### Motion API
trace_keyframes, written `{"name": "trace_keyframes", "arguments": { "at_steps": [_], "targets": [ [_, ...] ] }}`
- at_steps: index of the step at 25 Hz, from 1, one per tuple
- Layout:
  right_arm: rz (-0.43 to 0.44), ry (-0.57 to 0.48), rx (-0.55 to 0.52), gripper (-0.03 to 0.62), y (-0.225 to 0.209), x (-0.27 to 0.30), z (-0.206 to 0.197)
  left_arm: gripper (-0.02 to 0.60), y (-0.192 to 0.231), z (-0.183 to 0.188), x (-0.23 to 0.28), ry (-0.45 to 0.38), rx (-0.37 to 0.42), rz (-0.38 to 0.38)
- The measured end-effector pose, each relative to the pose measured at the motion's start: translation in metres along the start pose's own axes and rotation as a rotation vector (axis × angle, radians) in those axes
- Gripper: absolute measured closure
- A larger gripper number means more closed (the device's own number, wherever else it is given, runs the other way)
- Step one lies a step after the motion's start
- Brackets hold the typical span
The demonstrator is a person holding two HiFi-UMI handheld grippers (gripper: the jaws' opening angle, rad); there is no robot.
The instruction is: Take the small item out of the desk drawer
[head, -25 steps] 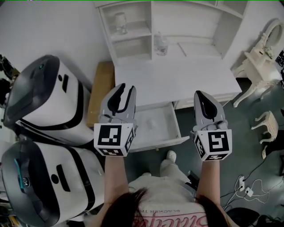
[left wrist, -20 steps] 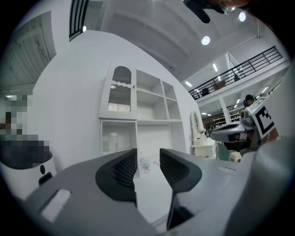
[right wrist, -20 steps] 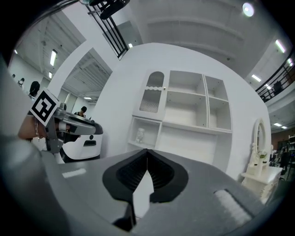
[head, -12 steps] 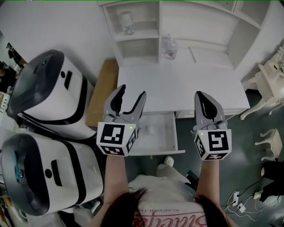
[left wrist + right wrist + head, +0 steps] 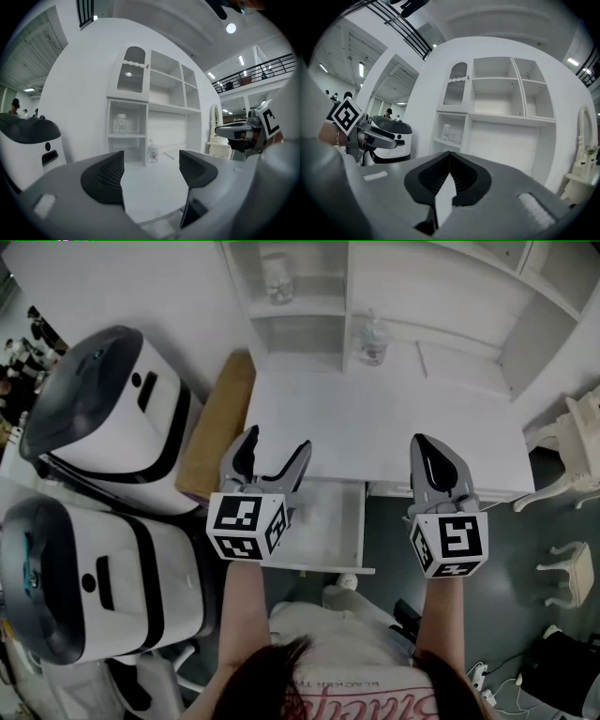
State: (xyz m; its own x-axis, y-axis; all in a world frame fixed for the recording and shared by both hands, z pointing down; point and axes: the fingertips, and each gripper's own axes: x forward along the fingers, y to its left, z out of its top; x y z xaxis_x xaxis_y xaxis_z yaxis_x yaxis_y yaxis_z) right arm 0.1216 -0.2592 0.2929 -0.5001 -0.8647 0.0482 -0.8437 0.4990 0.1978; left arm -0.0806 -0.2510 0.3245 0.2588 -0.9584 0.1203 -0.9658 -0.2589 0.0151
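Above the pulled-out drawer [image 5: 328, 521] of the counter [image 5: 394, 418], we hold the left gripper [image 5: 277, 439] with empty jaws just spread wide to reach in, the right gripper [image 5: 427, 451] pinched together and idle alongside; the small item, presumably inside, does not show.

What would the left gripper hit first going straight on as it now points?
Likely the clear bottle at the back of the desk top, centred between the left gripper's open jaws; depth uncertain.
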Motion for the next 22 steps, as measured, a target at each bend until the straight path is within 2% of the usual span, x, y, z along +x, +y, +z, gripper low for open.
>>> {"name": "trace_keyframes", "arguments": {
  "at_steps": [4,8,14,22],
  "targets": [
    [0.046,0.027,0.012,0.592,-0.005,0.009,-0.016,0.199,0.006,-0.023,0.006,0.057,-0.035,0.061],
    [0.071,0.047,0.061,0.592,-0.011,0.012,-0.033,0.236,0.006,-0.044,0.009,0.106,-0.079,0.091],
    [0.078,0.074,0.2,0.592,-0.019,0.016,-0.059,0.238,0.0,-0.081,0.012,0.2,-0.138,0.09],
    [0.06,0.139,0.24,0.592,-0.019,0.017,-0.086,0.238,-0.01,-0.13,0.019,0.348,-0.122,0.056]
  ]
}}
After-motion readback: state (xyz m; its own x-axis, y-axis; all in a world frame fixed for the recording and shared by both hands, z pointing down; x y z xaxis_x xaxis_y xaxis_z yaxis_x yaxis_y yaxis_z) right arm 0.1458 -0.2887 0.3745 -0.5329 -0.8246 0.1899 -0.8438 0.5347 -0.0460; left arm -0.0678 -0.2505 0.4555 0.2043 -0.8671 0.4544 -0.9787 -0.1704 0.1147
